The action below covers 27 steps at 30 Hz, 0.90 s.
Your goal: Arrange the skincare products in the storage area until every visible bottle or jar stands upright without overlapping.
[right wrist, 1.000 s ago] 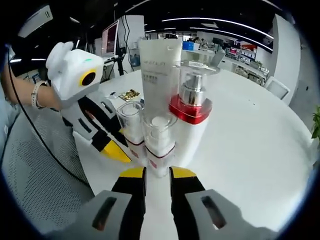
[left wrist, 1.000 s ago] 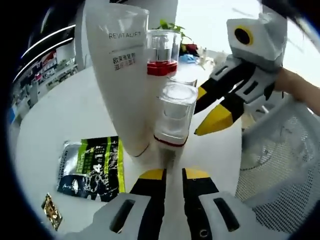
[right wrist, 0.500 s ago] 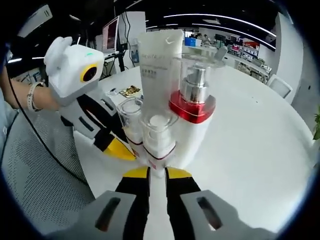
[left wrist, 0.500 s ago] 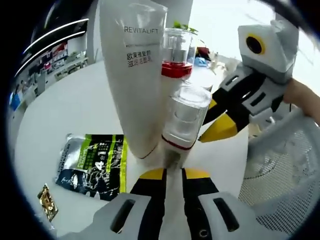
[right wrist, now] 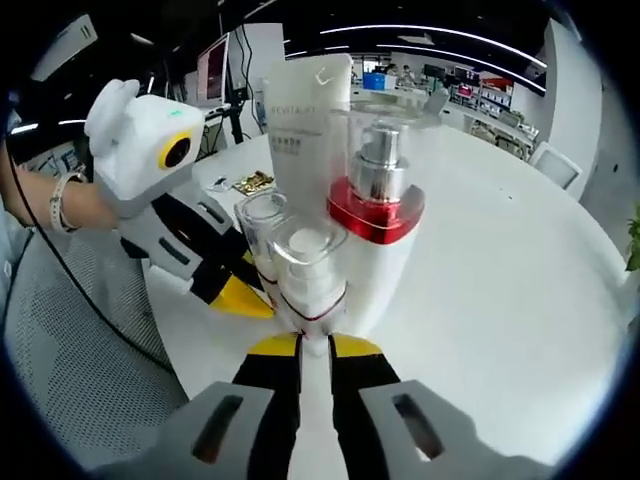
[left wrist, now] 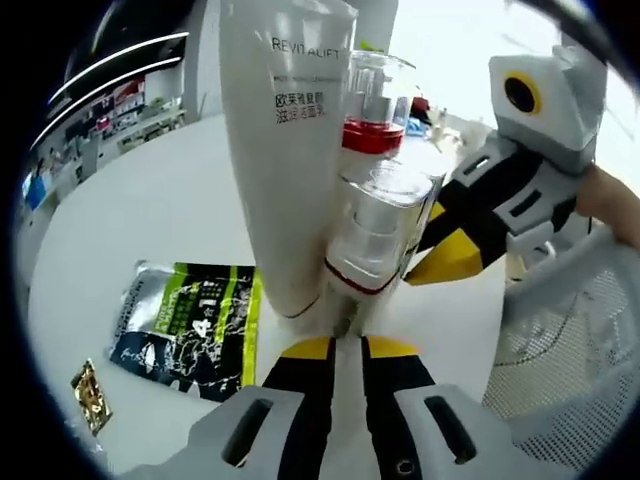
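A tall white tube (left wrist: 290,150) marked REVITALIFT stands upright on the round white table (left wrist: 150,220). Tight against it stands a pump bottle with a red collar (left wrist: 372,125) under a clear cap. A small clear-capped bottle (left wrist: 375,230) stands in front, its base between the tips of my left gripper (left wrist: 346,345), which is shut on it. In the right gripper view, the tube (right wrist: 300,110), the red-collared bottle (right wrist: 375,215) and two small bottles (right wrist: 262,225) (right wrist: 310,265) form a tight group. My right gripper (right wrist: 315,345) is shut on the nearer small bottle's base.
A green and black foil sachet (left wrist: 185,330) and a small gold packet (left wrist: 88,395) lie flat on the table to the left. A white mesh chair (left wrist: 565,340) stands at the table edge. A person's wrist (right wrist: 65,205) is behind the left gripper body (right wrist: 190,240).
The right gripper's jaws have narrowed onto the small bottle's base. The left gripper view has shifted, so the tube and bottles sit further right and look larger.
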Available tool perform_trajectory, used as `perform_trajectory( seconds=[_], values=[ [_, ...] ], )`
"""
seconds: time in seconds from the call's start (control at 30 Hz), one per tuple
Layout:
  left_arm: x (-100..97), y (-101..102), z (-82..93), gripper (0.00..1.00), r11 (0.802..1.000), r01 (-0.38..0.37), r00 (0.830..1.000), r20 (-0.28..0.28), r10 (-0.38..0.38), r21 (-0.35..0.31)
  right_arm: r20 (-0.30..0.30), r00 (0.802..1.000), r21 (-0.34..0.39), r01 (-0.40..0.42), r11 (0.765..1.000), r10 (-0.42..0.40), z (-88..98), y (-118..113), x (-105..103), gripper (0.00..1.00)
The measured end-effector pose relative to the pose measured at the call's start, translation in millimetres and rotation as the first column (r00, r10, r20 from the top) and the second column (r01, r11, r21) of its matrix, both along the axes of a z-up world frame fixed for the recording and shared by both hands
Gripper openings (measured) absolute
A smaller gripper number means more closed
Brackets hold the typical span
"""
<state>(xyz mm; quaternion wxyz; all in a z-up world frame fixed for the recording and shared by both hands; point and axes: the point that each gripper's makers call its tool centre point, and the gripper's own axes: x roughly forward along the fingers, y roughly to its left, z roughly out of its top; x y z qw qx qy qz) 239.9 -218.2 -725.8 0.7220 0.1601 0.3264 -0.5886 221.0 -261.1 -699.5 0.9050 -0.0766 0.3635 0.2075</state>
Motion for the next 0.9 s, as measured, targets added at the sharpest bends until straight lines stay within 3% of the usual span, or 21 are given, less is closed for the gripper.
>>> perform_trajectory(
  seconds=[0.33,0.57,0.9],
  values=[
    [0.5,-1.3,-0.8,0.07,1.0,-0.003,1.0,0.005,0.003,-0.004,-0.006,1.0,-0.006,-0.001,1.0,0.001,-2.0,-0.9,-0.4,0.12],
    [-5.7,1.3,4.6,0.15,0.999,0.044,0.999,0.015,-0.044,-0.006,0.009,1.0,-0.004,0.003,1.0,-0.003,4.9,2.1,-4.6,0.19],
    [-5.4,16.9,23.1,0.28,0.997,0.078,0.996,0.045,-0.077,-0.012,0.054,0.998,-0.004,0.034,0.999,-0.034,22.9,5.5,-7.5,0.38]
  ],
)
